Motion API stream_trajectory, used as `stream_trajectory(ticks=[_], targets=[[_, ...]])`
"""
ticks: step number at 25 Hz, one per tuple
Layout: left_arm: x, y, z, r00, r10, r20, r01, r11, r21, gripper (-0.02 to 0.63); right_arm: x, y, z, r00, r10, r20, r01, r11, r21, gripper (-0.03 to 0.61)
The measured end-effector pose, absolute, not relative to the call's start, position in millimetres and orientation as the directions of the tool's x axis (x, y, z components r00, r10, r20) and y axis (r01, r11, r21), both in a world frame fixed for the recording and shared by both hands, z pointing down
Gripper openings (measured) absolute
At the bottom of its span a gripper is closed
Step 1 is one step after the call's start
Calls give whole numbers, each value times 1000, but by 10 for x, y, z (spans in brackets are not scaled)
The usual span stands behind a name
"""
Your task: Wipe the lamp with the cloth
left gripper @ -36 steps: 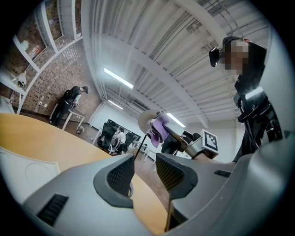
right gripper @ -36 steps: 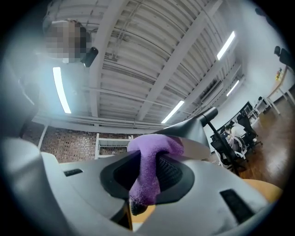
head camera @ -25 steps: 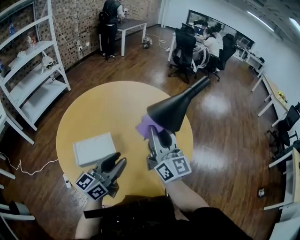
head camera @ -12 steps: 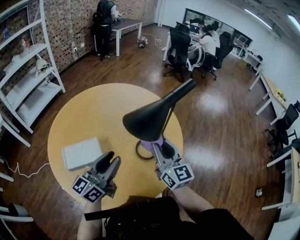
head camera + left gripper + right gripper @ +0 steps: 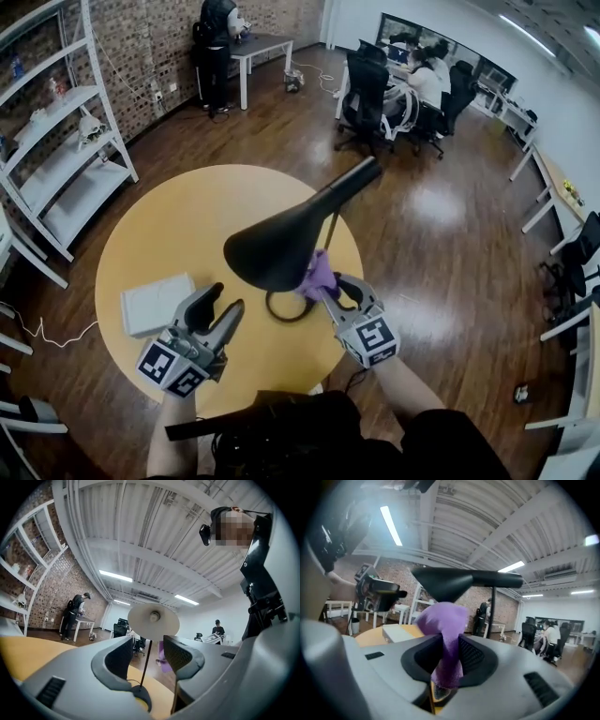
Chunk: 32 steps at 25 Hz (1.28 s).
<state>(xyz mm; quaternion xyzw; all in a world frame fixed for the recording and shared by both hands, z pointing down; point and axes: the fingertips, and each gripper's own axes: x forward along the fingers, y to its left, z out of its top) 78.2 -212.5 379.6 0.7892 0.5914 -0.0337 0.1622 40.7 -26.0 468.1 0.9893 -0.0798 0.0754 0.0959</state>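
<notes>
We have the black cone-shaded desk lamp (image 5: 277, 248) standing on the round yellow table (image 5: 178, 216), its ring base toward our side and a flat white box (image 5: 155, 305) lying to its left. Our right gripper (image 5: 328, 284) is clamped on the bunched purple cloth (image 5: 319, 272), which sits just under the rear of the shade, beside the thin stem; whether it touches either we cannot tell. Our left gripper (image 5: 225, 302) has just been opening its jaws, and they stand apart with nothing pressed between them; the lamp's stem and base show through the gap but lie farther off. We judge the wiping step is in hand. The next move calls for pressing the cloth against the shade and sweeping along it, while the free left gripper could close on the stem to steady the lamp against tipping.
</notes>
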Motion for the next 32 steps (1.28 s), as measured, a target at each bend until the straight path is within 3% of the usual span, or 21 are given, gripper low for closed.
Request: stream_trajectory(ticks=[3, 7, 8, 12, 20, 26, 30, 32], targets=[[801, -2109, 3716, 309, 917, -252, 944, -263, 201, 198, 403, 161, 4548, 986, -64, 155, -93, -978, 188, 89], [814, -2088, 3481, 300, 900, -317, 951, -259, 166, 202, 480, 152, 3848, 997, -75, -33, -64, -964, 256, 89], [806, -2083, 3425, 297, 895, -333, 952, -252, 172, 228, 508, 130, 3668, 993, -72, -90, -47, -966, 253, 89], [792, -2052, 3298, 283, 886, -367, 957, -236, 168, 240, 593, 26, 3208, 966, -88, -245, -51, -987, 151, 90], [665, -1998, 3175, 206, 893, -399, 967, -124, 224, 239, 824, 23, 3731, 978, -124, -167, -143, -984, -106, 91], [647, -1943, 3162, 197, 898, -393, 974, -134, 182, 239, 847, 269, 3826, 993, 51, -103, 55, -998, 40, 91], [607, -1890, 3179, 191, 904, -382, 972, -121, 199, 239, 888, 264, 3745, 995, 73, -72, 86, -976, 201, 92], [600, -1862, 3198, 193, 908, -372, 973, -129, 189, 239, 982, 295, 3772, 991, 113, -71, 125, -974, 189, 98]])
